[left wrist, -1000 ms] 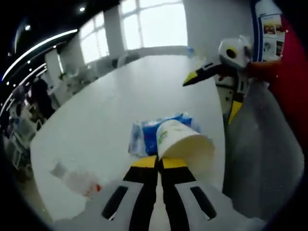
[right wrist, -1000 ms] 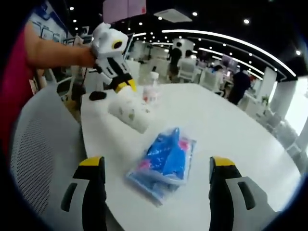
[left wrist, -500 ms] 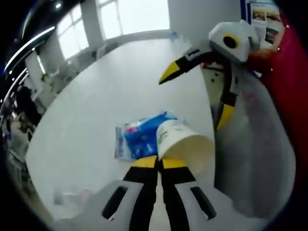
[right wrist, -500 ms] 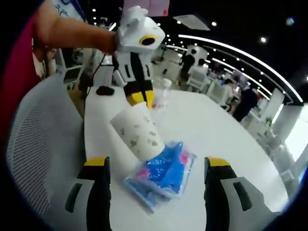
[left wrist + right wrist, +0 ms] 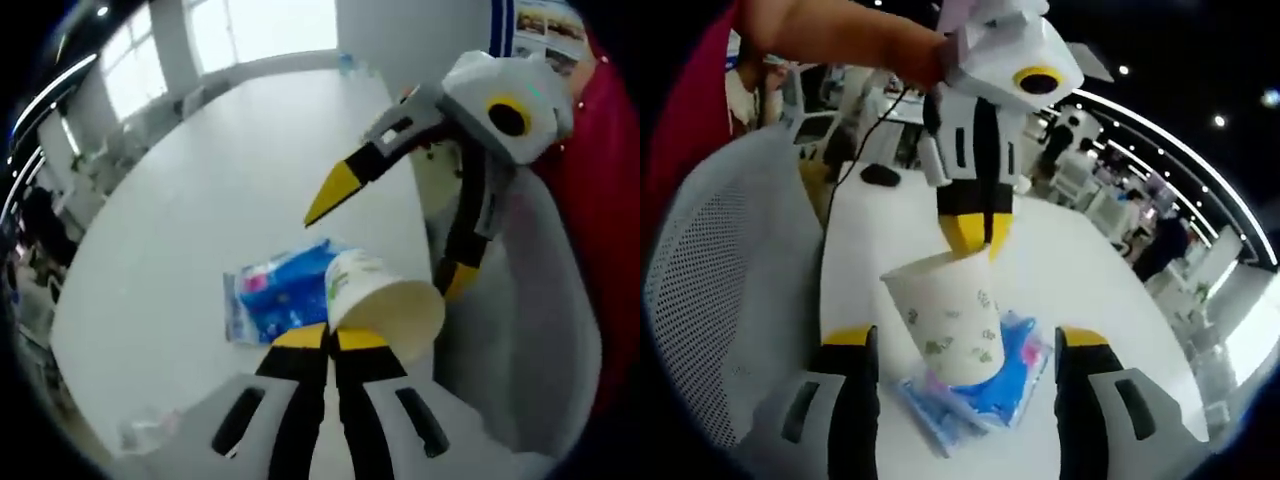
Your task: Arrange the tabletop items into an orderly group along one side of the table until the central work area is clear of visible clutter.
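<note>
Rim of a white paper cup with a small green leaf print (image 5: 385,305) sat pinched between the closed yellow-tipped jaws of the left hand-held gripper (image 5: 331,338), so the cup hung lifted and tilted off the white round tabletop (image 5: 200,220) rather than resting on it. In the right gripper view the same cup (image 5: 948,325) stood mouth-up under that hand-held gripper (image 5: 978,238), whose jaws bit the lip from above; gripping the thin edge looked like the simplest way to carry so light a vessel without crushing its wall.

Below and just behind the cup lay a flat blue plastic packet with pink markings (image 5: 272,298), on the tabletop near the edge closest to the person. It seemed the likely next item to gather, since the right hand-held gripper (image 5: 960,345) had its jaws spread wide apart with nothing between them, and was aimed toward the packet (image 5: 1008,365) with the cup in between.

A grey mesh chair back (image 5: 735,290) stood beside that edge. A clear plastic bottle (image 5: 148,430) lay blurred at the tabletop's near margin in the left gripper view, apart from the packet and so probably waiting to be grouped.
</note>
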Demonstrator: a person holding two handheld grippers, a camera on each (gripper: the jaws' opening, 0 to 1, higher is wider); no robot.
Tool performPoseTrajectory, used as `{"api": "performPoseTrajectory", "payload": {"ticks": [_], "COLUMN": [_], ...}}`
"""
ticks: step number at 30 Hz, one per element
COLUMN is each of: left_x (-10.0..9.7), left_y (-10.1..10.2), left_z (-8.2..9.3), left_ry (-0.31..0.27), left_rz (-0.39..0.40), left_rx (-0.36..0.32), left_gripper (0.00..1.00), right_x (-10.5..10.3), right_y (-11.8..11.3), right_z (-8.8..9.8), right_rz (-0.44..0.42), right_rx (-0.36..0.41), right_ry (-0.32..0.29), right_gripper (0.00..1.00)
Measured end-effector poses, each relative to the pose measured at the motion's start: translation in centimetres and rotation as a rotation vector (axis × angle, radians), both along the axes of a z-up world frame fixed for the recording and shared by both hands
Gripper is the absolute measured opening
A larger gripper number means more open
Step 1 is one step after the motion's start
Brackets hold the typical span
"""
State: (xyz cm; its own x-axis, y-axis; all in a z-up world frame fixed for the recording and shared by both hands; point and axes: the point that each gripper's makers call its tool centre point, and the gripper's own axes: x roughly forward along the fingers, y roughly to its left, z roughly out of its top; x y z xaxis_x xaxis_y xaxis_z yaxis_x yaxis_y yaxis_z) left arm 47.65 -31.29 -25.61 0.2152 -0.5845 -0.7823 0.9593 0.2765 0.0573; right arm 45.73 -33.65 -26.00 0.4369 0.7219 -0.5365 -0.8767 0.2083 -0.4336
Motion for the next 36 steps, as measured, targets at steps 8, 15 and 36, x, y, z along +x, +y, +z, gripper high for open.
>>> {"api": "performPoseTrajectory", "payload": {"ticks": [8, 15, 36], "left_x": [-0.6, -0.9, -0.6], "left_y": [-0.8, -1.3, -0.7], "left_z": [-0.2, -0.4, -0.9], "left_ry": [0.029, 0.054, 0.097], "left_rz": [-0.025, -0.04, -0.008], "left_rx": [0.023, 0.032, 0.056], "left_gripper": [0.0, 0.0, 0.0], "right_x": [-0.7, -0.9, -1.4], "right_y": [0.8, 1.2, 2.2], "right_z": [-0.2, -0.1, -0.9], "right_rz": [0.053, 0.08, 0.143], "right_rx": [-0.021, -0.035, -0.093], "right_ry": [-0.011, -0.033, -0.061], "right_gripper": [0.62, 0.56, 0.42]}}
